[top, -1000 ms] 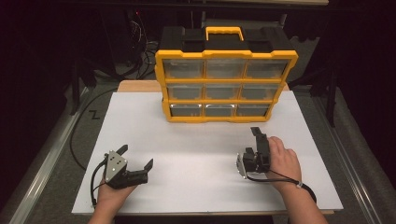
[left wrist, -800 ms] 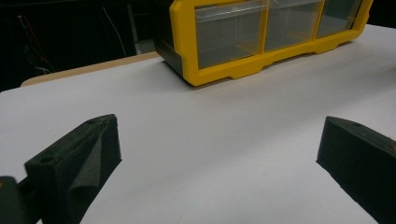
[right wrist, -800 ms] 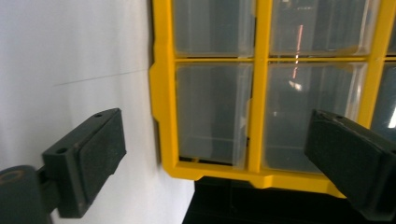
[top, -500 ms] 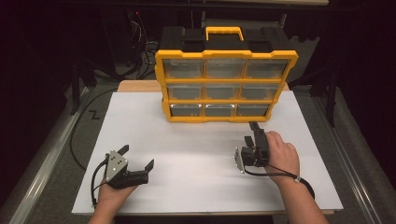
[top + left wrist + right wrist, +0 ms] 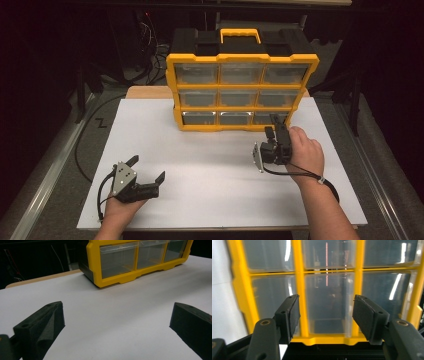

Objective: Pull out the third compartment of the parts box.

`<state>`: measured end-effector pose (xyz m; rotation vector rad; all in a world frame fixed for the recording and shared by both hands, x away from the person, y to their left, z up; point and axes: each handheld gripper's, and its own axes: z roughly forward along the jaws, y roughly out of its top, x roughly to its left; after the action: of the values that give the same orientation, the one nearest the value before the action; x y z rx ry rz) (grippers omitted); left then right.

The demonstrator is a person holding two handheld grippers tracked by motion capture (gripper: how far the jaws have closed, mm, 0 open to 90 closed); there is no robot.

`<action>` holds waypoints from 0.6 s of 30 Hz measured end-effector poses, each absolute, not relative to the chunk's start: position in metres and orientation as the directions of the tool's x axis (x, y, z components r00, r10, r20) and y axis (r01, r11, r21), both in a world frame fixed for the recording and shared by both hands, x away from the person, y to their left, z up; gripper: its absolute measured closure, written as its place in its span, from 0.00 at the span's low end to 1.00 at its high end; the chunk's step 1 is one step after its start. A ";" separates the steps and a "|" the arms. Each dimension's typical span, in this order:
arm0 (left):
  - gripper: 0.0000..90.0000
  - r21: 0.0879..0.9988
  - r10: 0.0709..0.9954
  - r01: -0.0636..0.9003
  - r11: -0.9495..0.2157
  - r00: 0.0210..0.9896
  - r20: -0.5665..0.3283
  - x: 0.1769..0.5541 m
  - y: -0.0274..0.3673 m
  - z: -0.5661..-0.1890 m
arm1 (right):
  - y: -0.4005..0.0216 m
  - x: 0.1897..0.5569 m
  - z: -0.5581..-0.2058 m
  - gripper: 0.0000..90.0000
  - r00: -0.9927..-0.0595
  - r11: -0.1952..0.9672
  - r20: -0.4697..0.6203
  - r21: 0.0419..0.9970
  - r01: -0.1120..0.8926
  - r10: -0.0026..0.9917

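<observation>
Right gripper [image 5: 274,131], jaws spread, nears a bottom drawer [image 5: 266,118] of the yellow organizer [image 5: 242,90], likely to pull it; left gripper [image 5: 147,176] rests spread on the table [image 5: 210,170].

Glossy yellow-framed plastic drawer cabinet [image 5: 242,80] with clear, reflective drawer fronts [image 5: 327,302], smooth matt white tabletop sheet [image 5: 210,165], matt black foam-like jaw pads [image 5: 289,313], pale wooden board edge [image 5: 147,92].

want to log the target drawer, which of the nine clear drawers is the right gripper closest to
The bottom-row right drawer: the right gripper sits open just in front of it, while the other eight lie farther left or higher.
</observation>
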<state>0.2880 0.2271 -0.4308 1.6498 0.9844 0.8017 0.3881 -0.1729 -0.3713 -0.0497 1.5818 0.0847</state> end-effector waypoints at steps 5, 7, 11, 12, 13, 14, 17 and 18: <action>0.01 0.962 0.891 0.217 -0.164 0.451 0.050 0.288 0.226 -0.431 | -0.173 0.392 -0.359 0.49 0.011 0.997 -0.999 0.033 -0.072 0.034; 0.01 0.963 0.891 0.216 -0.162 0.451 0.049 0.288 0.226 -0.431 | -0.173 0.394 -0.354 0.49 0.018 0.997 -0.999 0.036 -0.067 0.038; 0.01 0.963 0.890 0.217 -0.159 0.453 0.045 0.288 0.227 -0.431 | -0.173 0.396 -0.345 0.52 0.020 0.996 -0.998 0.055 -0.071 0.056; 0.01 0.963 0.889 0.217 -0.159 0.456 0.044 0.288 0.227 -0.431 | -0.173 0.397 -0.342 0.53 0.024 0.996 -0.999 0.042 -0.074 0.044; 0.01 0.963 0.888 0.216 -0.159 0.457 0.044 0.288 0.226 -0.431 | -0.173 0.397 -0.341 0.53 0.024 0.996 -0.998 0.050 -0.067 0.052; 0.01 0.963 0.887 0.215 -0.160 0.461 0.044 0.288 0.226 -0.431 | -0.173 0.398 -0.338 0.54 0.034 0.997 -0.998 0.041 -0.072 0.043; 0.01 0.964 0.885 0.213 -0.158 0.463 0.042 0.288 0.225 -0.431 | -0.172 0.399 -0.332 0.55 0.049 0.997 -0.998 0.038 -0.070 0.042; 0.01 0.964 0.885 0.213 -0.157 0.464 0.042 0.288 0.226 -0.431 | -0.172 0.400 -0.330 0.55 0.056 0.997 -0.998 0.032 -0.075 0.036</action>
<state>0.2882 0.2255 -0.4307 1.6514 0.9633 0.7908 0.3996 -0.1721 -0.3300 -0.0312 1.5121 0.0840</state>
